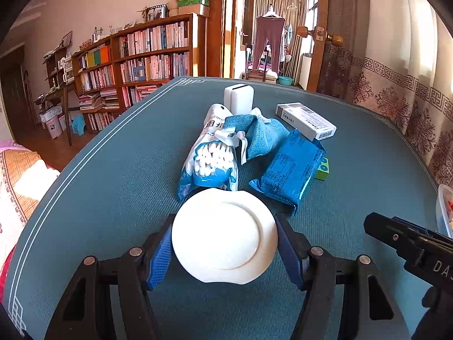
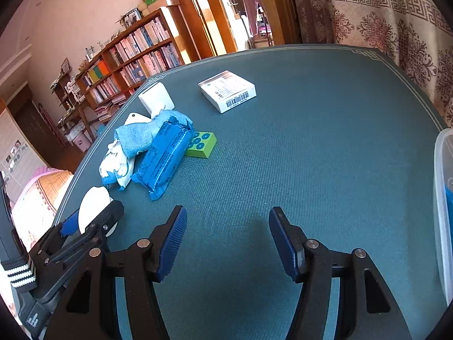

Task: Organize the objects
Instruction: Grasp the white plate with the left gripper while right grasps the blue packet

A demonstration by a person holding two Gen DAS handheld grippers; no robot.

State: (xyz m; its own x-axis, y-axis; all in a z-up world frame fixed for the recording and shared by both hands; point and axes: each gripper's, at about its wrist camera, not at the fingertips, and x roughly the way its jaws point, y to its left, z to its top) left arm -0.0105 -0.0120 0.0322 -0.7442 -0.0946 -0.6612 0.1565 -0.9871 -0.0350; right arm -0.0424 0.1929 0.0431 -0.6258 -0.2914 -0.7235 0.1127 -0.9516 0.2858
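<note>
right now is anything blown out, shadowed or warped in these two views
Left wrist view: the white dish between the left hand-held gripper fingers is nearly blown out, its rim detail faint; the table edge bows from the fisheye. Right wrist view: the open right hand-held gripper casts a soft shadow on the mat, and the bookshelf leans strongly.

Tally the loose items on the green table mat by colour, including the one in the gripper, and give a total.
White: 4: dish in the left gripper, cotton swab bag, small case, medicine box
Blue: 2: cloth, wrapped packet
Green: 1: block
Total: 7
</note>
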